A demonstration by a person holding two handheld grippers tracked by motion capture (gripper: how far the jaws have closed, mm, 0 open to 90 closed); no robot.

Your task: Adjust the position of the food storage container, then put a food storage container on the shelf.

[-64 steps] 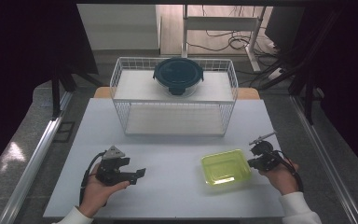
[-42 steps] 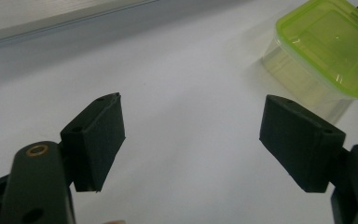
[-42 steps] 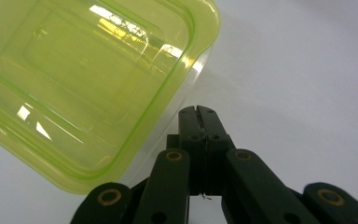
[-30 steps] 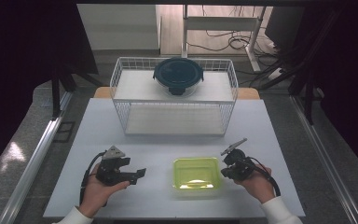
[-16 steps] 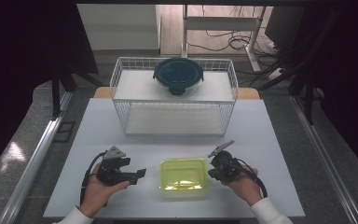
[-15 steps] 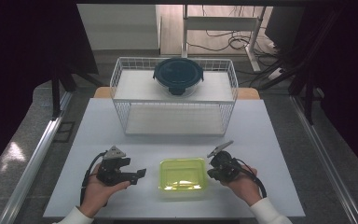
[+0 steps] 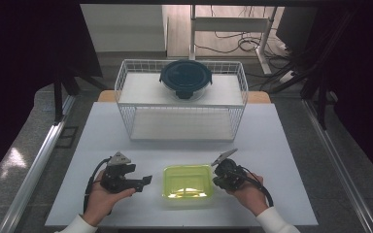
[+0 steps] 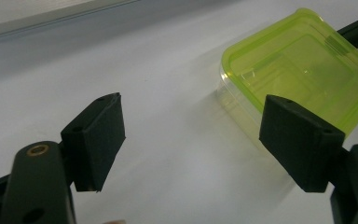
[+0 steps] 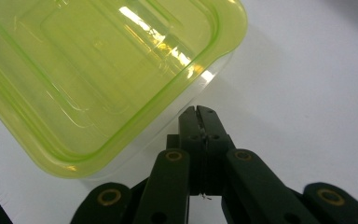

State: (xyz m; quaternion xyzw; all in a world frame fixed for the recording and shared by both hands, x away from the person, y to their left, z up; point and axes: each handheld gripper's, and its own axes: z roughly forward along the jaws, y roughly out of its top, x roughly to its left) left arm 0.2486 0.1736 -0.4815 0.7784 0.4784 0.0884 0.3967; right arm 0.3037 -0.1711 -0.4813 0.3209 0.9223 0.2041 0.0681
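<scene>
White table [image 7: 281, 145], green container [image 7: 188, 186] between wide-open left gripper [image 7: 145, 180] and closed right gripper [image 7: 215, 178] (both empty).

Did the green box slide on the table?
Yes. The green box slid left: it was under the wire basket's right corner, now under its middle, with the shut right gripper against its right side.

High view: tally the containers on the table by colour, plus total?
Yellow-green clear plastic box with lid: 1
Dark blue round lidded container, on top of the basket: 1
White wire basket: 1
Total: 3
</scene>
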